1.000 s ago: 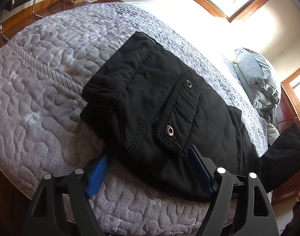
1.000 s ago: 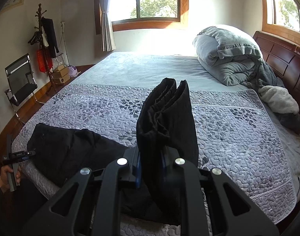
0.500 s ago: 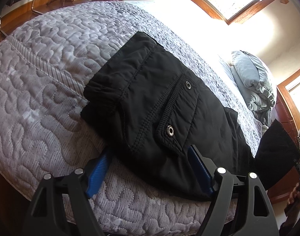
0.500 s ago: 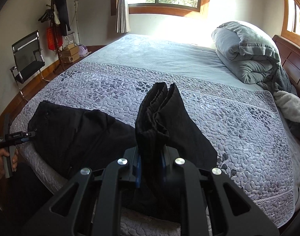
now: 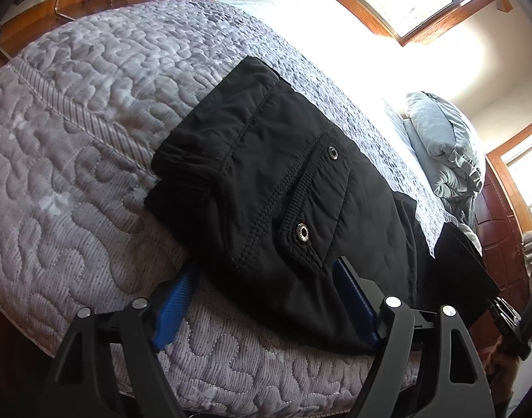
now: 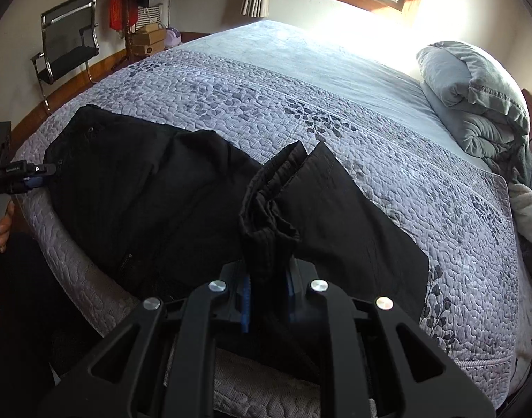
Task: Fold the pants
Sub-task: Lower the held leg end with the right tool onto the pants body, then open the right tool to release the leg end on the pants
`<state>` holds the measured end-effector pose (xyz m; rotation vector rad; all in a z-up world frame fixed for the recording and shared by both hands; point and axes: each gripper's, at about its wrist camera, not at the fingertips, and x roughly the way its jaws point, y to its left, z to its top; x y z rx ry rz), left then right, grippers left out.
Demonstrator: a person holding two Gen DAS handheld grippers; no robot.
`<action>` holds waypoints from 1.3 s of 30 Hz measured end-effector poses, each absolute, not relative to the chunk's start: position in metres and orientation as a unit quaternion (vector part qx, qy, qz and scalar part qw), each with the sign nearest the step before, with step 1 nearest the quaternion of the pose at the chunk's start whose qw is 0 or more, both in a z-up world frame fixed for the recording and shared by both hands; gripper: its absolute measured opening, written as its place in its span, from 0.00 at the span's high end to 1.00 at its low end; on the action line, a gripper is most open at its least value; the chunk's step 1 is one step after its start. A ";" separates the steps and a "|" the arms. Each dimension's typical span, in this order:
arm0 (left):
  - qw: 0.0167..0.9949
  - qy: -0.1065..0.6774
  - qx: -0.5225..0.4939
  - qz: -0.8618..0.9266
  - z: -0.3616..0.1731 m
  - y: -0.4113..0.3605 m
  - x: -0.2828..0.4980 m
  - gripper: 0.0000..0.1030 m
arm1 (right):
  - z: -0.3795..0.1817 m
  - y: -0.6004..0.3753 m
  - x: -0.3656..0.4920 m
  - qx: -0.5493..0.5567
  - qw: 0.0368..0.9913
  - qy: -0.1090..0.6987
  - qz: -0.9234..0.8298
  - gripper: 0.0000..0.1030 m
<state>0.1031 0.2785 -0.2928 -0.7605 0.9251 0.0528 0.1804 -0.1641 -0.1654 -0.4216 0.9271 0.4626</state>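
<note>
Left-wrist view shows the black pants [image 5: 283,202] lying flat near the edge of the quilted bedspread [image 5: 74,174], waistband end toward the camera, with a snap-button pocket flap [image 5: 311,205] facing up. The left gripper [image 5: 266,299] has its blue fingers [image 5: 177,299] spread wide on either side of the waist hem, gripping nothing; the fabric lies between and partly over them. A clean fold probably calls for this end to stay pinned flat while the other end comes over, so closing on the hem, or at least resting on it, would keep the waist from sliding off the mattress edge.

Right-wrist view shows the right gripper [image 6: 266,299] pinched narrow on the bunched leg cuffs [image 6: 269,209], which stand up in a crumpled ridge above the fingers. The rest of the legs trail across the bedspread toward the waist, where the left gripper [image 6: 22,174] sits at the far left. Judging by the slack, the cuffs want carrying low and straight toward the waistband, both layers kept aligned. A rolled grey duvet [image 6: 475,104] lies well apart at the headboard, and a mesh chair [image 6: 67,45] and stacked boxes [image 6: 147,40] stand off the bed; nothing obstructs the path.
</note>
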 end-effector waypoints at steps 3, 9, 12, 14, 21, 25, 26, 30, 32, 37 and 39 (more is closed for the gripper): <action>0.826 0.435 -0.358 0.025 -0.293 0.282 0.102 0.22 | -0.178 -0.154 0.176 -0.219 0.839 0.445 0.224 0.87; 0.826 0.434 -0.359 0.023 -0.292 0.283 0.100 0.22 | -0.206 -0.135 0.160 -0.258 0.820 0.453 0.236 0.87; 0.825 0.434 -0.360 0.022 -0.292 0.283 0.100 0.22 | -0.220 -0.130 0.155 -0.271 0.812 0.459 0.239 0.87; 0.825 0.434 -0.361 0.021 -0.291 0.283 0.100 0.22 | -0.230 -0.125 0.150 -0.288 0.806 0.458 0.240 0.86; 0.824 0.436 -0.362 0.018 -0.290 0.282 0.101 0.22 | -0.252 -0.118 0.143 -0.294 0.795 0.468 0.251 0.86; 0.822 0.441 -0.360 0.018 -0.291 0.282 0.104 0.21 | -0.259 -0.117 0.147 -0.281 0.787 0.482 0.263 0.76; 0.822 0.443 -0.359 0.017 -0.291 0.282 0.105 0.20 | -0.259 -0.118 0.148 -0.275 0.786 0.485 0.269 0.73; 0.820 0.452 -0.350 0.018 -0.292 0.277 0.110 0.18 | -0.240 -0.128 0.153 -0.218 0.775 0.511 0.301 0.58; 0.821 0.455 -0.345 0.016 -0.292 0.275 0.112 0.18 | -0.220 -0.141 0.158 -0.148 0.772 0.523 0.329 0.44; 0.822 0.452 -0.347 0.017 -0.291 0.276 0.111 0.18 | -0.202 -0.156 0.172 -0.128 0.808 0.499 0.286 0.56; 0.822 0.450 -0.350 0.024 -0.290 0.278 0.109 0.18 | -0.211 -0.156 0.180 -0.138 0.813 0.505 0.256 0.67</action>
